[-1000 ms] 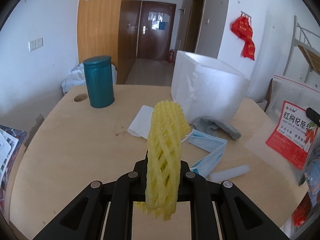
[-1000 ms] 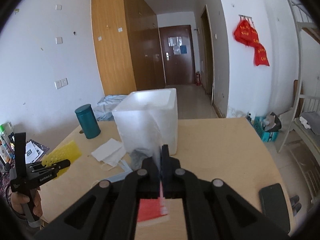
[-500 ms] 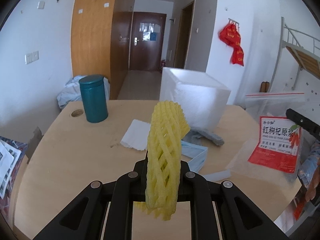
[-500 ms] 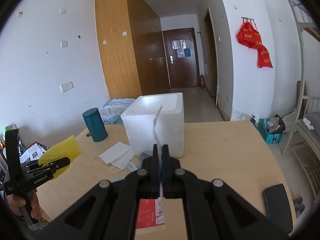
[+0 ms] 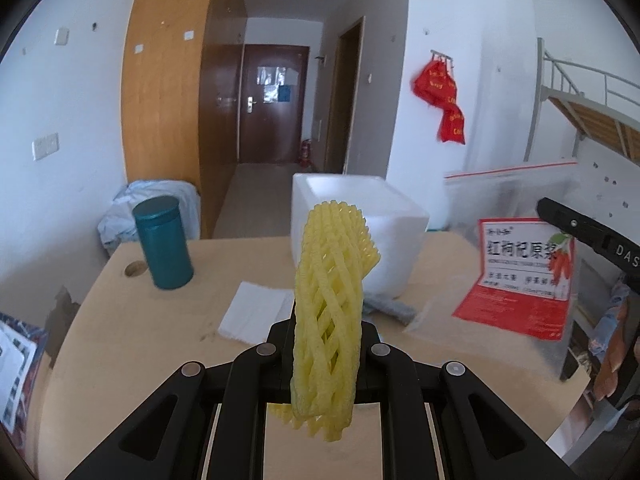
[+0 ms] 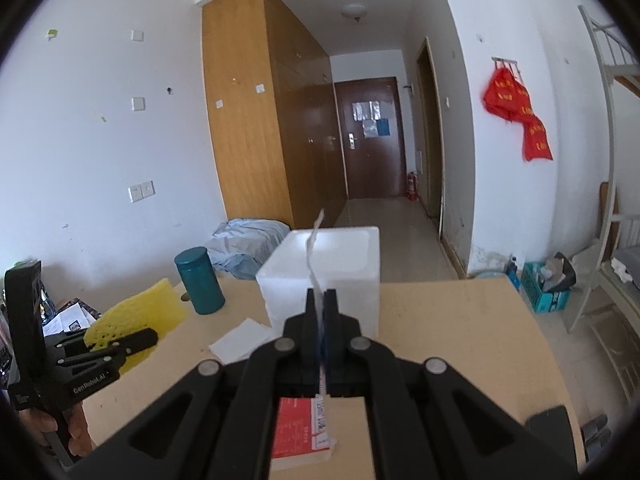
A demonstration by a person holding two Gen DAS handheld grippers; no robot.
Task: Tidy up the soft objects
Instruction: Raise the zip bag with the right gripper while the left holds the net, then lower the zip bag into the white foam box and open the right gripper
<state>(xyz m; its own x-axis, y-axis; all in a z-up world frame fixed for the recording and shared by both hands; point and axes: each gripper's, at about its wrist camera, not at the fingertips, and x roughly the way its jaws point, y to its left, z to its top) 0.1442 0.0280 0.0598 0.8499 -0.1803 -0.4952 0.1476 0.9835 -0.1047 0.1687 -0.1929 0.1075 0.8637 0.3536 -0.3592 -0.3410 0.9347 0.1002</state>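
My left gripper (image 5: 327,330) is shut on a yellow foam fruit net (image 5: 332,292), which stands upright between the fingers above the wooden table (image 5: 132,336). In the right wrist view the same net (image 6: 138,316) shows at the left in the left gripper (image 6: 136,338). My right gripper (image 6: 320,300) is shut on a clear zip bag with a red label (image 5: 520,276), seen edge-on (image 6: 314,256) between the fingers and hanging above the table. A white foam box (image 5: 360,236) stands open-topped at the table's far side. A white folded tissue (image 5: 256,312) and a grey cloth (image 5: 390,308) lie near it.
A teal canister (image 5: 162,254) stands at the table's far left beside a round hole (image 5: 135,269). A dark phone (image 6: 550,428) lies at the table's right edge. Papers (image 5: 14,372) lie left of the table. A bunk bed frame (image 5: 588,116) stands at the right.
Both grippers have risen with their loads; the table and the foam box sit lower in both views. The blue face mask near the box is no longer visible in the left wrist view.
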